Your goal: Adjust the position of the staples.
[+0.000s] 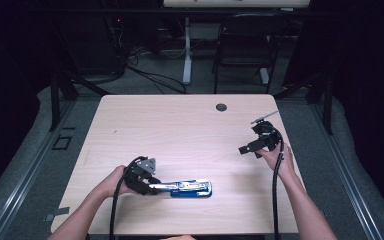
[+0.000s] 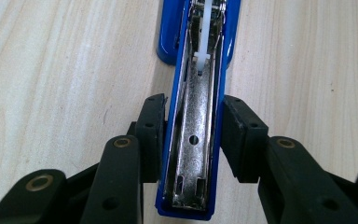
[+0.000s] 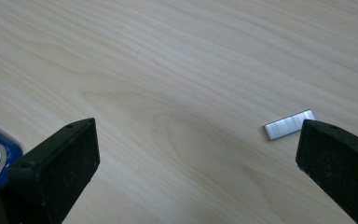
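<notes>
At the wooden table (image 1: 180,125), my left gripper (image 2: 192,140) clamps a blue stapler (image 2: 196,93) by its sides, the two black jaws drawn in close and pressing against the blue walls near one end, with the stapler's top swung open so the bare metal channel and its white pusher face the camera. From the high view, the stapler (image 1: 190,188) lies flat near the table's front edge, stretching from my left gripper (image 1: 147,185) towards the middle of the table, its base touching the wood. My right gripper (image 3: 196,158) hovers with its jaws spread wide and nothing between the pads; a single short strip of staples (image 3: 289,124) lies flat on the wood just ahead of one jaw, close to its tip but, as far as I can tell, not touched. In the high view the right gripper (image 1: 252,147) sits well apart from the stapler, over the right half of the table. By count: one stapler, one strip of staples, two grippers, one round cable hole (image 1: 221,107) near the far edge of the table, and one dark chair (image 1: 245,45) standing beyond it.
</notes>
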`<state>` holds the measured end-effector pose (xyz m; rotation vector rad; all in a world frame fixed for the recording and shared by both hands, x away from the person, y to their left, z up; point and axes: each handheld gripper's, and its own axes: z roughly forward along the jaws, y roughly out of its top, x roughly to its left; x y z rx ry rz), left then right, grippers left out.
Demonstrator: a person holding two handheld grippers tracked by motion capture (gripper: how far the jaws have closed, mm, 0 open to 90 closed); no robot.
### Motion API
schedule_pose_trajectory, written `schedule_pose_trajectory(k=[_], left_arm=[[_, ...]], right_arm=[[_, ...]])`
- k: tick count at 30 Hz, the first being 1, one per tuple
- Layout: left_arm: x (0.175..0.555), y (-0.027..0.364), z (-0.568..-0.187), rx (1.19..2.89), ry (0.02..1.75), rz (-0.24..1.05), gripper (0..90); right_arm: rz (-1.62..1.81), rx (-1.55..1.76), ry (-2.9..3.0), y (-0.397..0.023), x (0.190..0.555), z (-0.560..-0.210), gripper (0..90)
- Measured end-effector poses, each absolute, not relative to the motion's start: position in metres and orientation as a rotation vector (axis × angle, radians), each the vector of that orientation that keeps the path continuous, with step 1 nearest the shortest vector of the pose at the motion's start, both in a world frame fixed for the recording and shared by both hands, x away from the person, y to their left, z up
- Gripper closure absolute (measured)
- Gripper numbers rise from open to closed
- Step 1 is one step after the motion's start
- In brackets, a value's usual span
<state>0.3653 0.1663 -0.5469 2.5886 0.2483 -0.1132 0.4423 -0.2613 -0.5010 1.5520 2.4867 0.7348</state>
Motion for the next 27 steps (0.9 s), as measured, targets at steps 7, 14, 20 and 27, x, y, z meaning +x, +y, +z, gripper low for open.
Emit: schedule_pose_trajectory(k=[7,14,20,27], left_arm=[[0.365,0.166,-0.547,2.593,0.245,-0.115,62.4],[0.365,0.166,-0.547,2.59,0.245,-0.117,62.4],[0.366,0.166,-0.547,2.592,0.244,-0.118,62.4],[0.366,0.166,-0.547,2.59,0.246,-0.123,62.4]], right_arm=[[0.688,1.655,2.409,-0.277,0.456,-0.51,0.0],[0.618,1.727,2.322,-0.288,0.469,-0.523,15.1],[0.564,1.764,2.274,-0.291,0.478,-0.531,30.4],[0.512,1.781,2.24,-0.289,0.485,-0.539,41.6]])
